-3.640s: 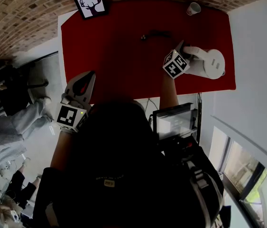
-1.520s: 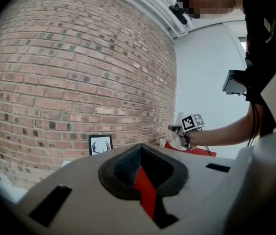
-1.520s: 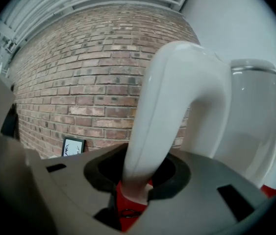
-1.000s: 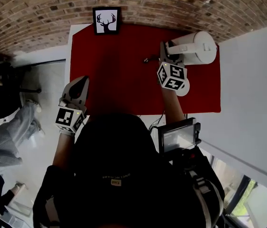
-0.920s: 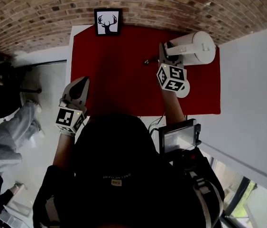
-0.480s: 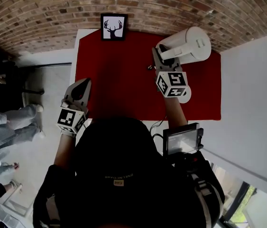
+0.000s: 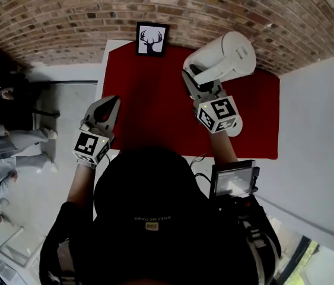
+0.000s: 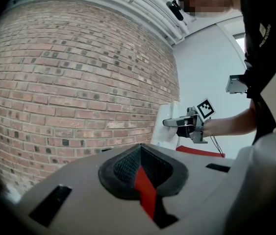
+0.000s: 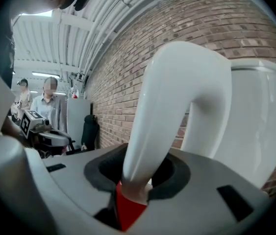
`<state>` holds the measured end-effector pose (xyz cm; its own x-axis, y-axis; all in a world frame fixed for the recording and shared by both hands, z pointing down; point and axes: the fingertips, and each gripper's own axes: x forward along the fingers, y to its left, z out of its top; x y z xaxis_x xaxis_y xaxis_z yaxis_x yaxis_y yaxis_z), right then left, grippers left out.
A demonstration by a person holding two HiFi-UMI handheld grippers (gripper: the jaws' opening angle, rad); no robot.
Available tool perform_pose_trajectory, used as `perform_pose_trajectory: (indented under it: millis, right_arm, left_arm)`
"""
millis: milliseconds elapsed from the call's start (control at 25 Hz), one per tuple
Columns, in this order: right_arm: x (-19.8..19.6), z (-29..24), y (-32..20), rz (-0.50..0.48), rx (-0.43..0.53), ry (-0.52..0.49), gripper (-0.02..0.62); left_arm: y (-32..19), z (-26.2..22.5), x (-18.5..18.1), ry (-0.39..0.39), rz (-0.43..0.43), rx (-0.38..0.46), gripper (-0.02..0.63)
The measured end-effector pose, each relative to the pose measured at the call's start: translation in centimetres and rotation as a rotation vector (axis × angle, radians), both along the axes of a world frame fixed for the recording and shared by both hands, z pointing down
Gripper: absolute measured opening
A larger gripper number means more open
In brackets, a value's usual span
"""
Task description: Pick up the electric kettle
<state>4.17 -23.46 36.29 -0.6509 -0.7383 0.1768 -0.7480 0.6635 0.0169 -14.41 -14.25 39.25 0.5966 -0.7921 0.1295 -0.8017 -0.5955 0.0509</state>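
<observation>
Right tool (image 7: 195, 79) around kettle handle (image 9: 177, 92)

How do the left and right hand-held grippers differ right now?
The right hand-held gripper is shut on the handle of the white kettle; the left hand-held gripper is shut on nothing. The right holds its load over the red cloth; the left hangs at the cloth's left edge. Both point toward the brick wall.

A red cloth (image 7: 149, 105) covers the tabletop; a framed stag picture (image 7: 152, 39) stands at its far edge, close to the brick wall (image 7: 60, 10); a person (image 7: 6, 144) in pale trousers stands on the floor, well apart to the left.
</observation>
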Motion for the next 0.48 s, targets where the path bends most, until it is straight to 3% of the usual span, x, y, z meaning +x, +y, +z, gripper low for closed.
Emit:
perform_pose_trajectory:
  millis: [240, 480]
  right_arm:
    - [-2.8, -0.7, 1.8, -0.115, 0.004, -0.012, 0.121]
    - [-5.6, -1.4, 3.9, -0.267, 0.031, -0.008, 0.121]
  left_arm:
    - [0.0, -0.6, -0.2, -0.036, 0.029, 0.023, 0.005]
    - [-0.1, -1.5, -0.3, -0.019, 0.026, 0.031, 0.005]
